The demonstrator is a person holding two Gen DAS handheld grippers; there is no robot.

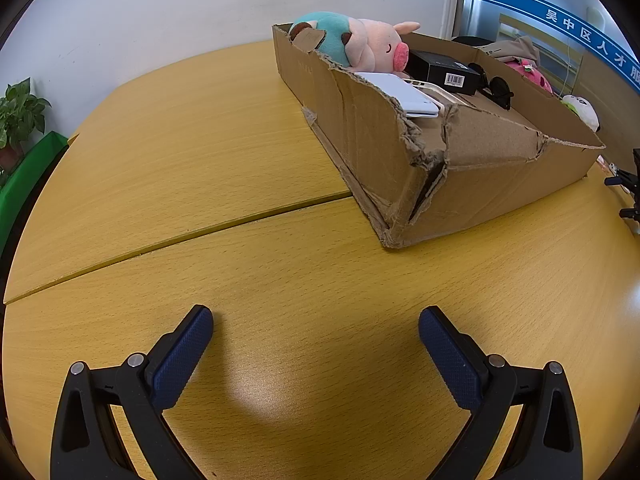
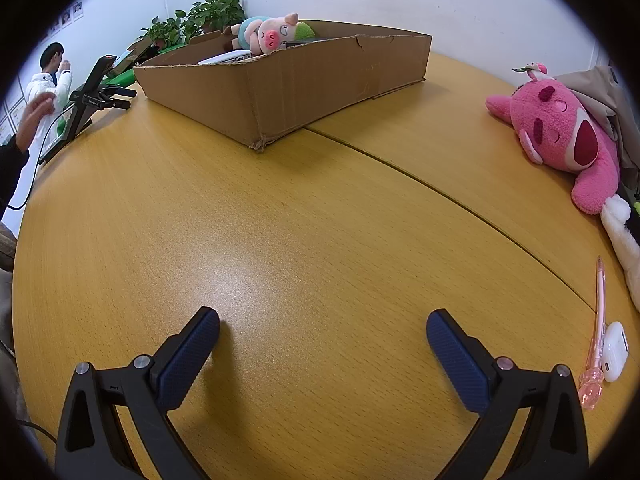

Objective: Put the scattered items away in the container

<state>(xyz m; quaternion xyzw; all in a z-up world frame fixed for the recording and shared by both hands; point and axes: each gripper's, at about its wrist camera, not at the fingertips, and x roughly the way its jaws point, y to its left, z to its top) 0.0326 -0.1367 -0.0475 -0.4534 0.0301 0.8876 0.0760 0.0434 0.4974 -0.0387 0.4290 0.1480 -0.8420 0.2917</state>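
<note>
1. Right wrist view first: our right tongs (image 2: 323,326) stand spread wide over bare counter (image 2: 280,240), nothing between the pads.
2. Just to the right of those tongs, near the counter's edge, lie a pink pen (image 2: 597,320) and a white earbud case (image 2: 614,351). They are side by side, perhaps touching; we cannot tell for sure.
3. We see the pen's long axis running away from us, roughly along the line our tongs point, its bulbous end nearest.
4. We judge these the closest loose items, so the right hand is the nearer one, and the coming move is a sideways shift to the right.
5. Farther right, a pink plush (image 2: 560,136) lies against the counter's rim.
6. Farthest, ahead and slightly left, sits the cardboard box (image 2: 288,92), already holding a pig plush (image 2: 266,36).
7. In the left wrist view our left tongs (image 1: 316,320) are likewise wide and empty, and no loose item shows on the counter near them.
</note>
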